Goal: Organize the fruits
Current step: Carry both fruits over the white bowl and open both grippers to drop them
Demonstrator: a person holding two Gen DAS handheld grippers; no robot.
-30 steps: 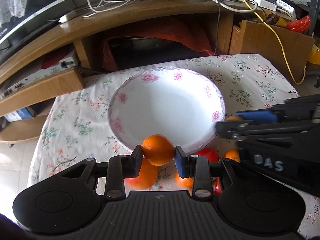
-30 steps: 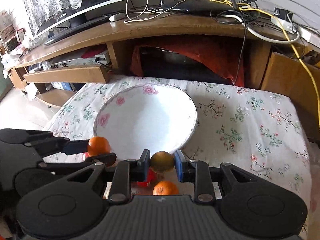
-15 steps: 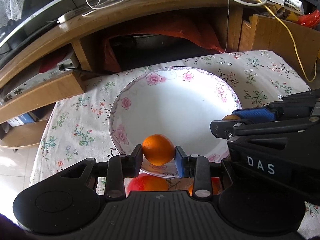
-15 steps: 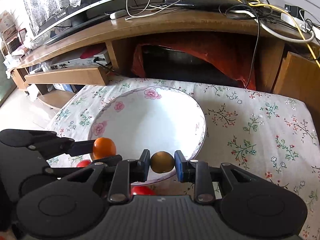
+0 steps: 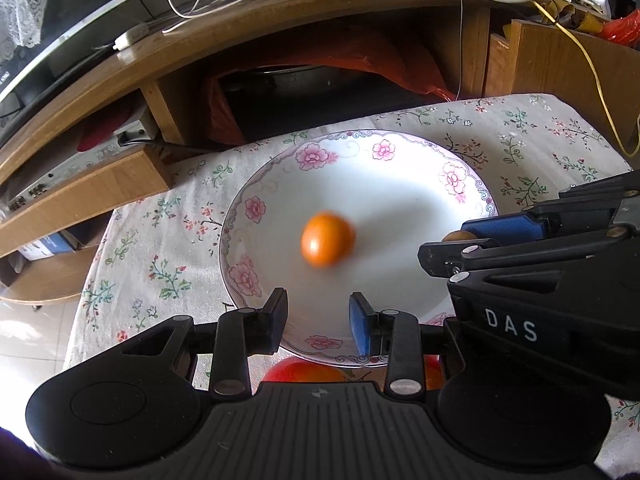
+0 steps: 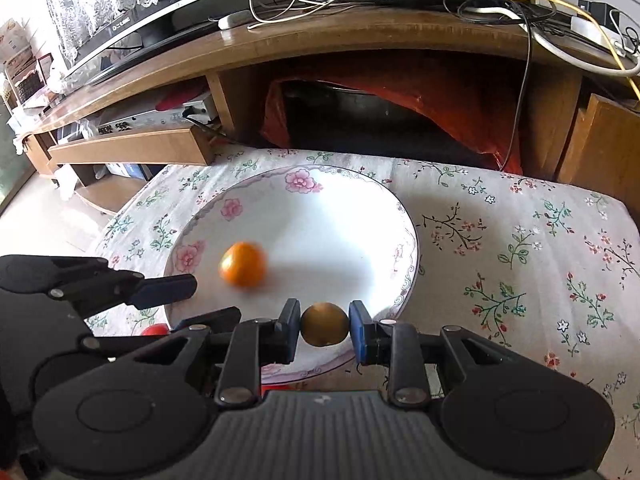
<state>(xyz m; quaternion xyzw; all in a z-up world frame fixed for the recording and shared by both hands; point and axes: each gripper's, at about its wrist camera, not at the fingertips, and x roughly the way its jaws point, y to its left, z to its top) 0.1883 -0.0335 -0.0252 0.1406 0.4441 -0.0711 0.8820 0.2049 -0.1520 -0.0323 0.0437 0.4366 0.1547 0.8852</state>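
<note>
A white plate (image 5: 256,208) with pink flowers on its rim sits on a floral tablecloth (image 6: 520,240). A blurred orange (image 5: 327,238) lies inside the plate, free of the left gripper (image 5: 318,316), whose jaws stand apart and empty above the near rim. The right gripper (image 6: 325,326) is clamped on a small brownish fruit (image 6: 324,323) over the plate's near edge. Red fruit (image 5: 300,372) peeks out below the plate, mostly hidden behind the gripper body.

The plate (image 5: 452,178) is white with pink flowers along its rim, and the fruit (image 5: 327,239) in it is bright orange. The tablecloth (image 6: 520,240) is pale, printed with small red, green and blue floral sprigs, while the other fruit (image 6: 324,324) is dull brownish-orange.
</note>
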